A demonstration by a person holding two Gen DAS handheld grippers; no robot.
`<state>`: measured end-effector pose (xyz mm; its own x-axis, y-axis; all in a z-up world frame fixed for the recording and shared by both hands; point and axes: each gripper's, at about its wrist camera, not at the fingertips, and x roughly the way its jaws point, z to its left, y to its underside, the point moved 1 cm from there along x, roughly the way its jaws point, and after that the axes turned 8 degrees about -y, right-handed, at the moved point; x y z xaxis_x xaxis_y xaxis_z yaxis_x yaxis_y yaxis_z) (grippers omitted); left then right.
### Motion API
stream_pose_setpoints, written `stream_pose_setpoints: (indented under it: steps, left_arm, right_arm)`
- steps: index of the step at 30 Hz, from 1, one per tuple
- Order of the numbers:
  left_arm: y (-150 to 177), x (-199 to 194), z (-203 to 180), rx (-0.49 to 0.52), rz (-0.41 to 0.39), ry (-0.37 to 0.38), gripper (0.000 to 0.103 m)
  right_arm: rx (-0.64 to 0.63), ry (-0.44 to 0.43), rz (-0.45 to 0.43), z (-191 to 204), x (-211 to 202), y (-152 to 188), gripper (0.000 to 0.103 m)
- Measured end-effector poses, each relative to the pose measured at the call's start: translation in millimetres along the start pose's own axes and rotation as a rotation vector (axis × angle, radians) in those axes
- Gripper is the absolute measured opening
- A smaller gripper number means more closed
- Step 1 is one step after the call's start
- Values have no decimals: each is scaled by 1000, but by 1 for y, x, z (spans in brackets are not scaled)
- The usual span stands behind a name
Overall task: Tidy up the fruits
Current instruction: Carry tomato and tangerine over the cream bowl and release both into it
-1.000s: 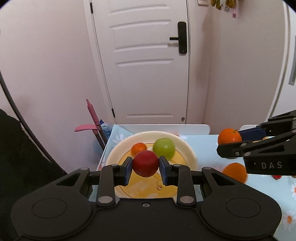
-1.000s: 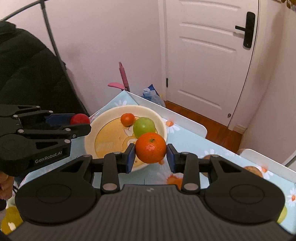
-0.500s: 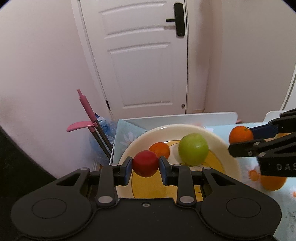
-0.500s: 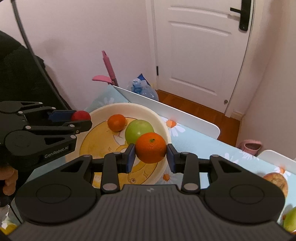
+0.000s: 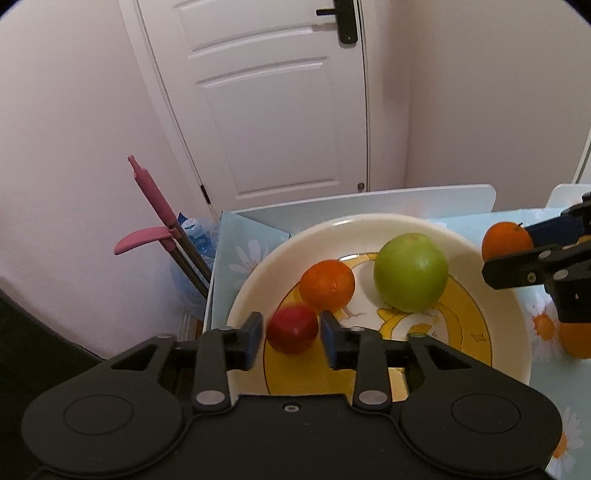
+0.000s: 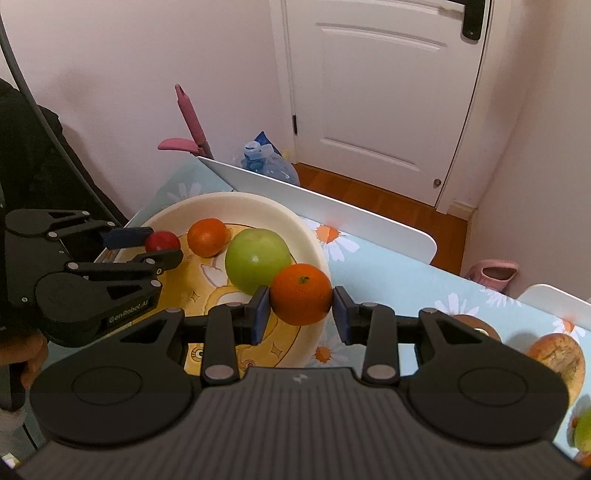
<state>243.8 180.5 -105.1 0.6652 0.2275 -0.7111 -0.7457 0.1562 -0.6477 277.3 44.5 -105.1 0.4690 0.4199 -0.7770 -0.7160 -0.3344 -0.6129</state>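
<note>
Round cream plate holding two smooth fruits, left tongs just opening, small red fruit loose between, right tongs pinching one dimpled orange at plate's three o'clock rim.

A home is shown: beyond the fingers a white panelled door with a black handle is set in pale walls, wooden flooring is seen, and a daisy-printed tablecloth lies below them.

A cream plate with a yellow cartoon centre holds red, orange and green fruit.
</note>
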Motion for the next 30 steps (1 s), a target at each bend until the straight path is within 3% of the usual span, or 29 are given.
stream_pose_setpoints:
  steps: [1,2,3,7,11,30]
  left_arm:
    - [-1,-2,1,-7,-3,2,64]
    - [-1,-3,1,-11,-5,2,82]
    - [-1,-6,2,-18,-14,2,89]
    - [1,-17,4,-52,-6,13,90]
    - [6,-30,6,-87,4,11,100]
    - [32,-63,8,-193,62,-27,100]
  right_arm:
    - [-1,1,-1,0,-1,0,51]
    - [-1,1,-2,-1,-2,-1,51]
    - [-2,1,-3,-2,-3,-1,51]
    - [-9,-4,-10,-3,-6,-3,51]
    - [-32,-17,-3,-3,-7,-3,51]
    - [-204,-79,48,14,22,13,51]
